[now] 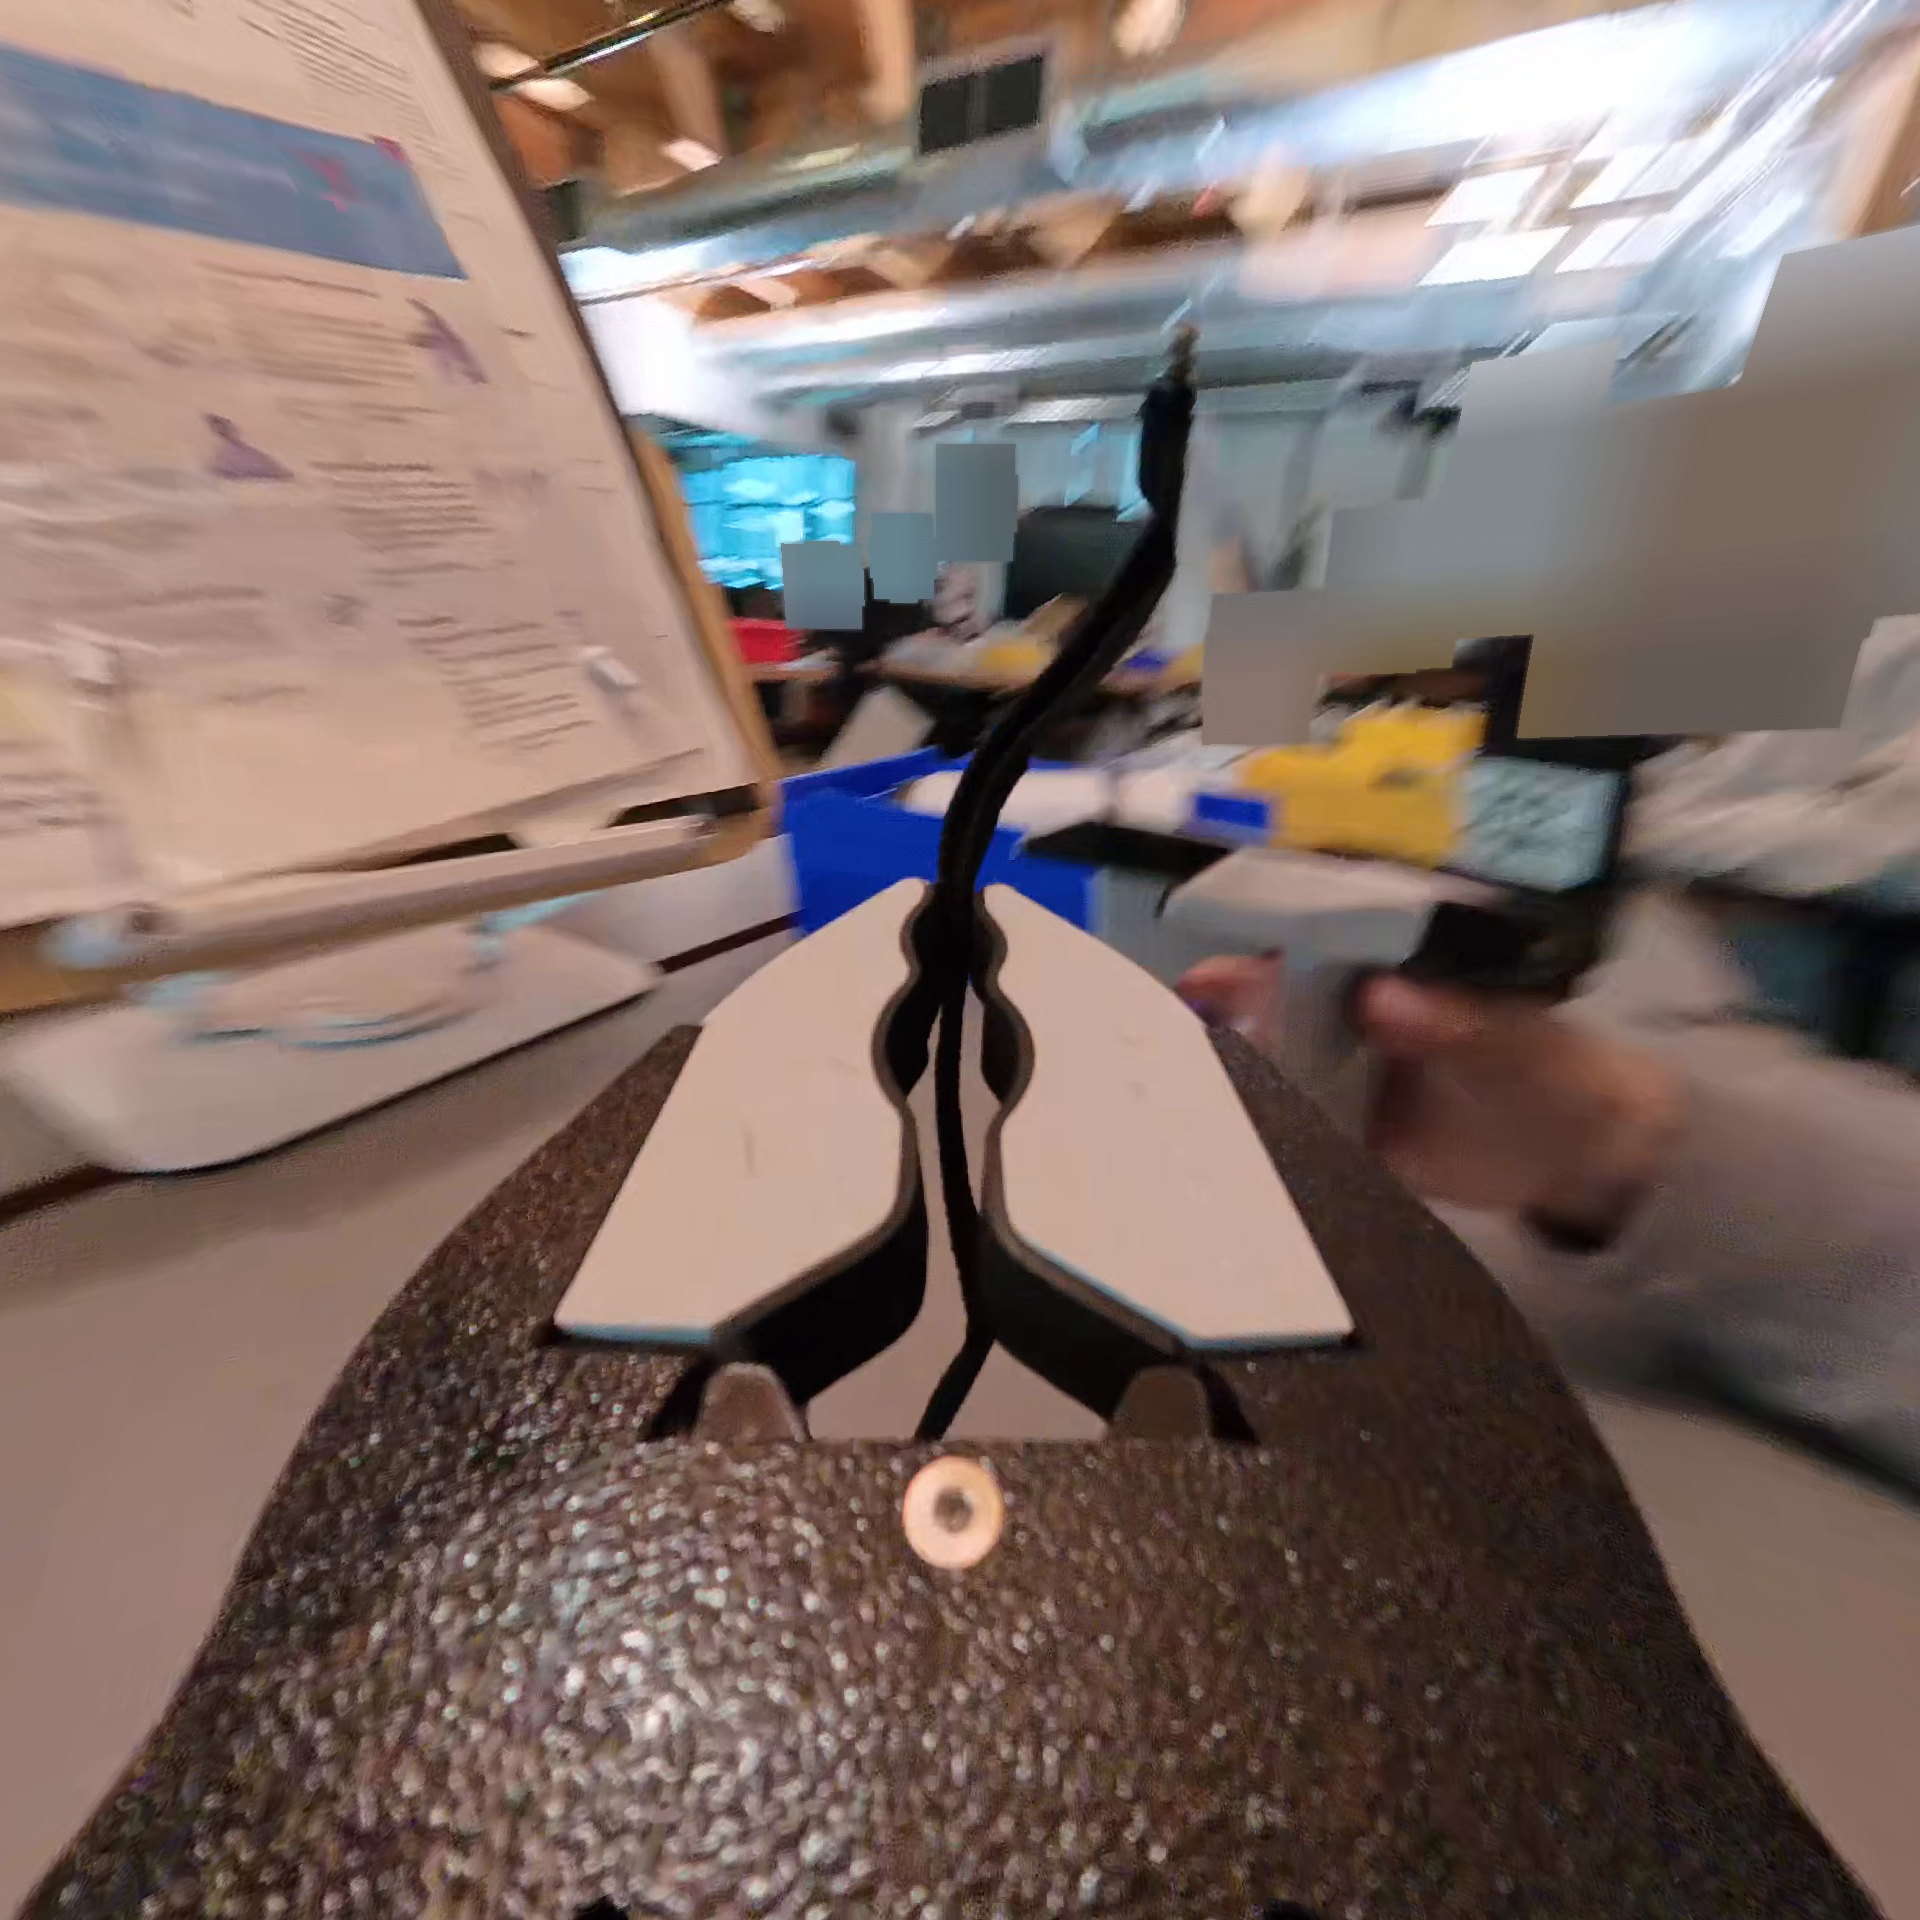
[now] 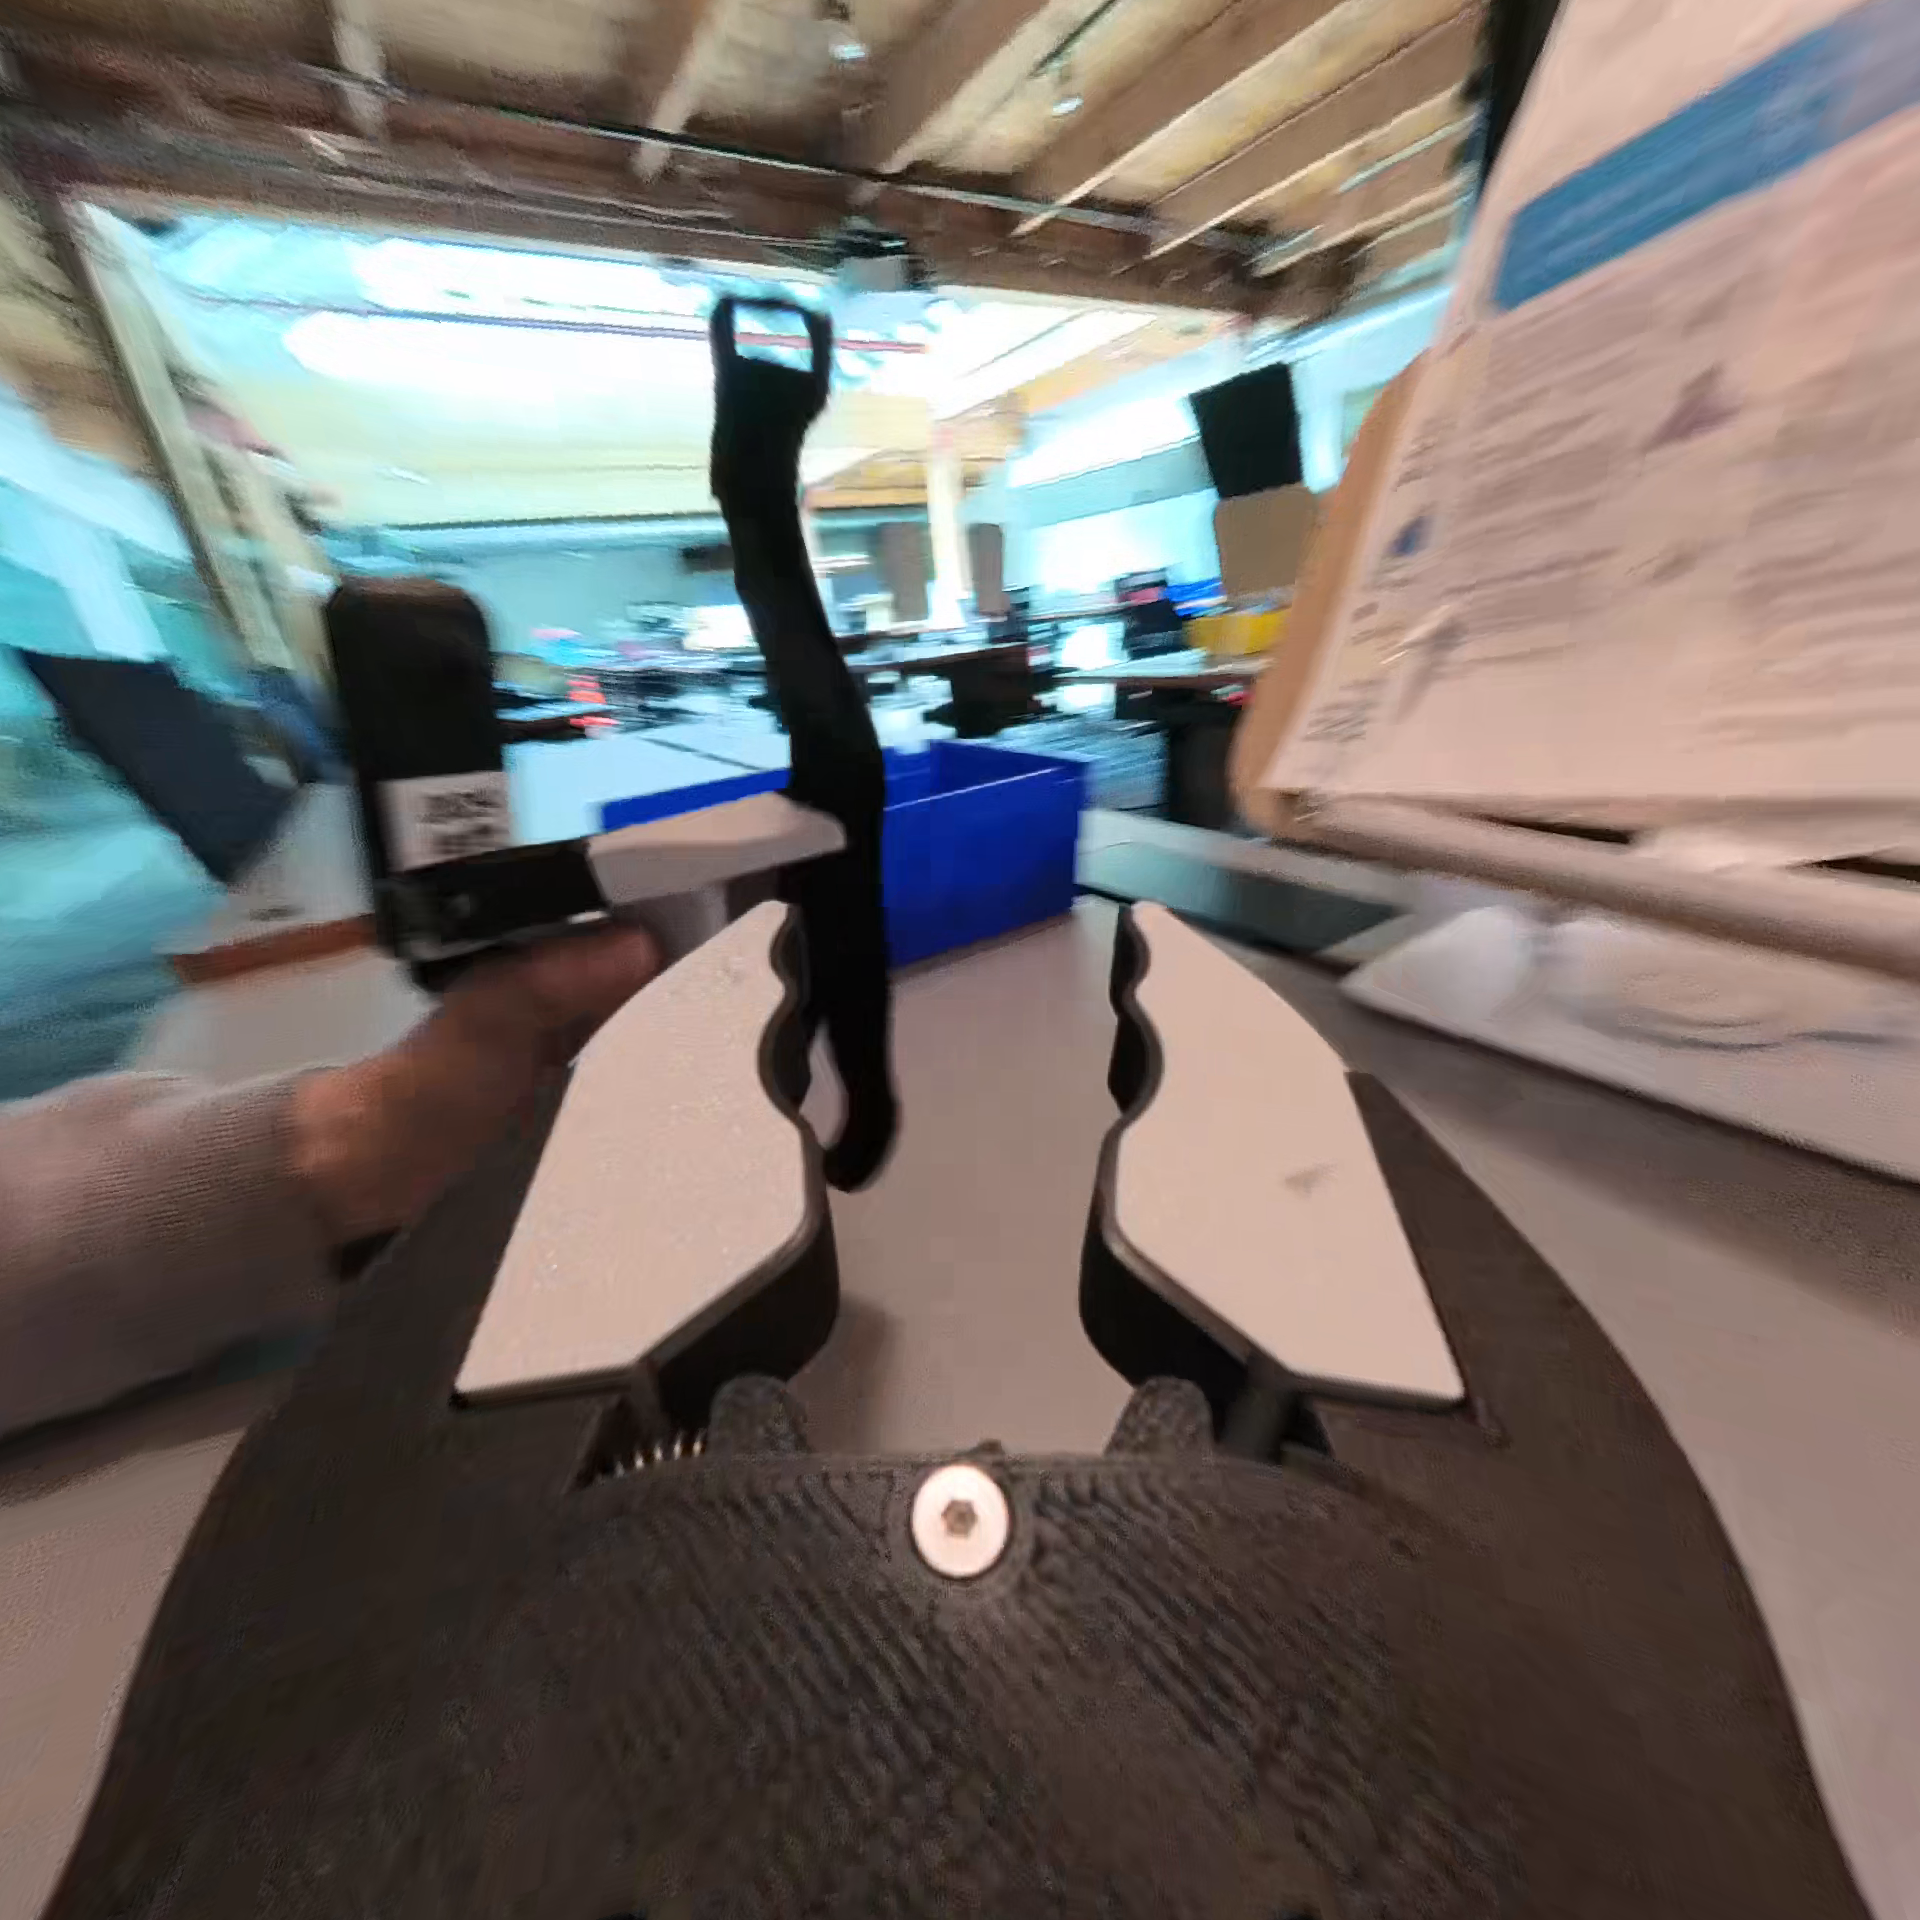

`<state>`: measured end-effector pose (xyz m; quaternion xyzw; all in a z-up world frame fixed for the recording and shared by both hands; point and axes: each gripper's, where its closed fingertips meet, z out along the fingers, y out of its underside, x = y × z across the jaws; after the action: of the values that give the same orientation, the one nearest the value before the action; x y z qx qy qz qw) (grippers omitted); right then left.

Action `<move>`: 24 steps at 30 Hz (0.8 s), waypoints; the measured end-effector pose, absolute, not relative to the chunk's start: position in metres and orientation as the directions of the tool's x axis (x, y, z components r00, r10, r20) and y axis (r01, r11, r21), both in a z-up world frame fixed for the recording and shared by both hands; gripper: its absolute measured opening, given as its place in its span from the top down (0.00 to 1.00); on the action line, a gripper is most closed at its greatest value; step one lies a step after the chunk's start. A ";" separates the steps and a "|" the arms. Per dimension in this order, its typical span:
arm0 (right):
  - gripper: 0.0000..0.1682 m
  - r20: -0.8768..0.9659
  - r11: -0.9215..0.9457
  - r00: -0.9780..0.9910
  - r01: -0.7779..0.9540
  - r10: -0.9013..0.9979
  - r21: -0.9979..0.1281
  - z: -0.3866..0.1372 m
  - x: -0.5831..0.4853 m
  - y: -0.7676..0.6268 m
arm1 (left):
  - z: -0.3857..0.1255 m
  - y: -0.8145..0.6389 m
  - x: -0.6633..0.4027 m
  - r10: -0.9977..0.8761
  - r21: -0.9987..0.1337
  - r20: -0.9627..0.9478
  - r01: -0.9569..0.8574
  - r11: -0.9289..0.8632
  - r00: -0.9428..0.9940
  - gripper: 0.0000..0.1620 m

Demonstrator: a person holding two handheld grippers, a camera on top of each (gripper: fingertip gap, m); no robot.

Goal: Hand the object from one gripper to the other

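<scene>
A black strap [image 1: 1086,639] with a buckle loop at its top stands upright in the air. My left gripper [image 1: 954,904] is shut on its lower part, and the tail runs down between the fingers. In the right wrist view the strap [image 2: 821,727] hangs just in front of my right gripper [image 2: 956,914], which is open. The strap's lower end lies between the right fingers, close to the left one. The left gripper [image 2: 727,836] shows there from the side, pinching the strap. The right gripper [image 1: 1299,904] shows blurred at the right of the left wrist view.
A blue bin [image 1: 862,842] [image 2: 987,831] stands on the grey table [image 1: 208,1351] behind the strap. A poster board [image 1: 260,468] [image 2: 1662,520] leans on a stand to one side, with a white tray [image 1: 312,1039] below it. A person's hand [image 1: 1507,1101] holds the right gripper.
</scene>
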<state>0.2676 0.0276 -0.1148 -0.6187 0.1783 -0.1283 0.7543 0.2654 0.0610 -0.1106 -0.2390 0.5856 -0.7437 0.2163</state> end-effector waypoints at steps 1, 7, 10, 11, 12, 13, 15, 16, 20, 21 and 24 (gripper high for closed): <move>0.69 -0.160 0.221 0.927 -0.087 -0.340 -0.972 -0.118 0.261 0.035 | -0.106 0.058 0.259 -0.514 -0.952 0.172 -0.008 -0.305 -0.840 0.97; 0.85 -0.116 0.155 0.960 -0.078 -0.253 -0.985 -0.128 0.241 0.056 | -0.099 0.039 0.232 -0.189 -0.875 0.297 -0.187 -0.446 -0.936 0.97; 0.96 -0.058 0.111 0.973 -0.034 -0.223 -0.993 -0.131 0.236 0.057 | -0.102 0.036 0.230 -0.173 -0.878 0.302 -0.202 -0.435 -0.938 0.97; 0.97 -0.011 0.075 0.971 0.007 -0.238 -0.997 -0.133 0.237 0.057 | -0.104 0.036 0.231 -0.181 -0.883 0.298 -0.198 -0.427 -0.937 0.97; 0.97 0.050 0.038 0.964 0.062 -0.261 -0.997 -0.134 0.237 0.057 | -0.106 0.037 0.232 -0.188 -0.888 0.294 -0.194 -0.418 -0.937 0.97; 0.97 0.128 0.004 0.945 0.136 -0.300 -0.991 -0.134 0.240 0.056 | -0.107 0.037 0.233 -0.194 -0.893 0.288 -0.190 -0.409 -0.938 0.97; 0.97 0.346 -0.093 0.835 0.340 -0.428 -0.936 -0.129 0.250 0.049 | -0.106 0.039 0.233 -0.207 -0.900 0.280 -0.181 -0.398 -0.937 0.94; 0.97 0.473 -0.173 0.728 0.451 -0.496 -0.876 -0.124 0.256 0.042 | -0.107 0.040 0.233 -0.209 -0.903 0.280 -0.184 -0.388 -0.937 0.89; 0.98 0.837 -0.544 0.165 0.691 -0.522 -0.475 -0.101 0.265 0.015 | -0.123 0.042 0.236 -0.160 -0.905 0.375 -0.323 -0.278 -0.913 0.72; 0.98 0.858 -0.597 0.074 0.687 -0.509 -0.413 -0.097 0.266 0.010 | -0.127 0.043 0.234 -0.119 -0.892 0.415 -0.377 -0.251 -0.902 0.70; 0.98 0.852 -0.618 -0.035 0.704 -0.522 -0.350 -0.085 0.262 0.001 | -0.135 0.051 0.234 -0.053 -0.841 0.521 -0.501 -0.205 -0.852 0.71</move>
<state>0.2616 0.0011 -0.0848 -0.5464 -0.0835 -0.7144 0.4291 0.2339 0.0507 -0.1353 -0.2265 0.6123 -0.7424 -0.1508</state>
